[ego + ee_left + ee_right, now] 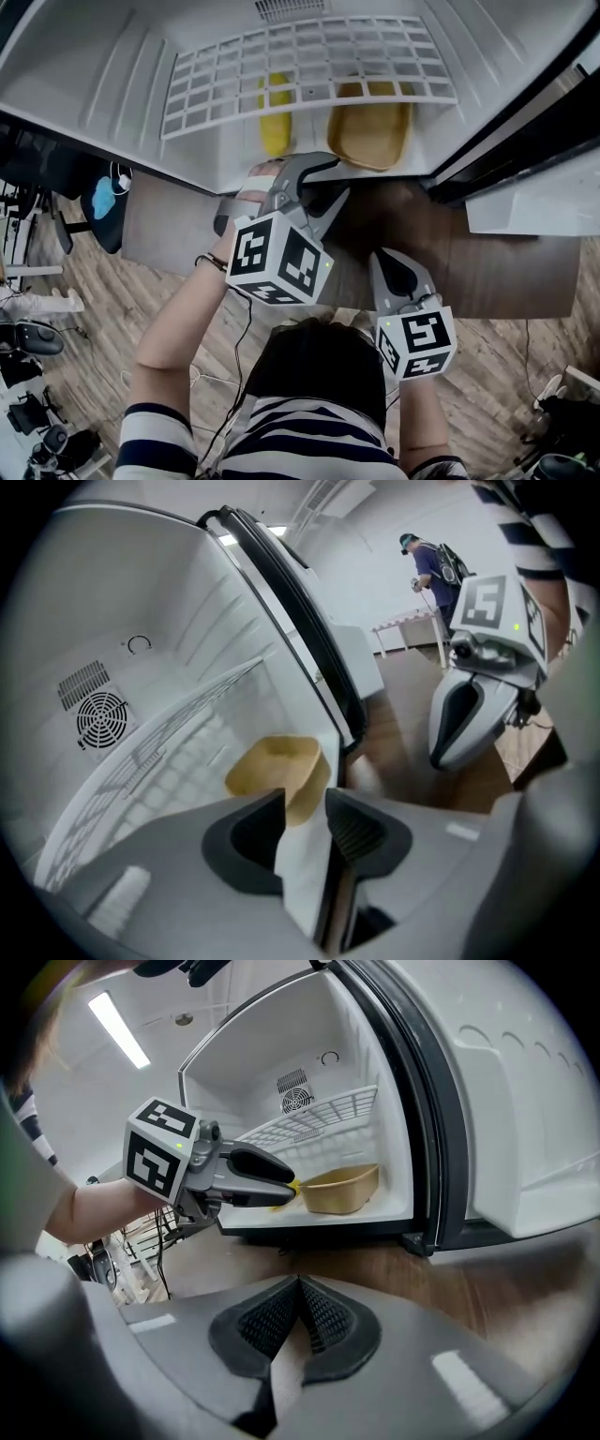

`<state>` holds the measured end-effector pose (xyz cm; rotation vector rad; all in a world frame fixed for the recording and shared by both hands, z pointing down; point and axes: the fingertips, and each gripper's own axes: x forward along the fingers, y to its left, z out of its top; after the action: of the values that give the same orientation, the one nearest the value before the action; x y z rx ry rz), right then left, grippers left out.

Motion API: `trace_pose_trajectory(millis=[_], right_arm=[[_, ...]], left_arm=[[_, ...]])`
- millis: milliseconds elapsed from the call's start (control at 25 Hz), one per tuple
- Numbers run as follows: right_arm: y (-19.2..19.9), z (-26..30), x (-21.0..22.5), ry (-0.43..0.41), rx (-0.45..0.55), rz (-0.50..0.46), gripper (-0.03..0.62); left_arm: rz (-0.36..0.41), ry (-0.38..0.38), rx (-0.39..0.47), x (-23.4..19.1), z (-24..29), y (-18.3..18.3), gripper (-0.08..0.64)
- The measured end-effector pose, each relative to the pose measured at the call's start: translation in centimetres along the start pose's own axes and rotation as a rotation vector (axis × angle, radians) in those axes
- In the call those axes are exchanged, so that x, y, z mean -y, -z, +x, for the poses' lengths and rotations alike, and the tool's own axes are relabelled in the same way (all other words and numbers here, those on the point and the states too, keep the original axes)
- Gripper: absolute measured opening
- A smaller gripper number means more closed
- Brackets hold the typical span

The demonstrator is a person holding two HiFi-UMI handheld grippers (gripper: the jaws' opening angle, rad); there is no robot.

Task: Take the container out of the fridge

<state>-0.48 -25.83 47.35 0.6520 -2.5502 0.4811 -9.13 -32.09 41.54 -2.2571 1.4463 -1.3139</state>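
A tan oblong container (369, 131) rests on the fridge floor, under the wire shelf (300, 66), toward the right. My left gripper (328, 185) is open at the fridge's front edge, just short of the container and touching nothing. Seen from the left gripper view, the container (277, 772) lies straight ahead past the open left gripper (305, 825). My right gripper (392, 267) is shut and empty, hanging back over the wooden floor. The right gripper view shows that shut right gripper (298, 1321), the left gripper (277, 1177) and the container (342, 1188).
A yellow object (274, 117) lies to the left of the container. The open fridge door (525, 202) stands to the right. A fan grille (101, 719) is on the fridge's back wall. A person (436, 564) stands far off in the room.
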Motion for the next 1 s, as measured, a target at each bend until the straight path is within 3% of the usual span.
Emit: trace_pose_trajectory(millis=[480, 800, 1000], right_arm=[[1.3, 1.6, -0.3, -0.056, -0.018, -0.002, -0.002], [1.1, 2.0, -0.3, -0.079, -0.011, -0.017, -0.002], [0.8, 1.8, 0.2, -0.072, -0.002, -0.013, -0.002]], left_arm=[[0.182, 0.057, -0.043, 0.2, 2.6, -0.8, 0.0], [0.247, 0.135, -0.078, 0.8, 3.7, -0.7, 0.0], [0.257, 0.142, -0.081, 0.6, 3.9, -0.8, 0.0]])
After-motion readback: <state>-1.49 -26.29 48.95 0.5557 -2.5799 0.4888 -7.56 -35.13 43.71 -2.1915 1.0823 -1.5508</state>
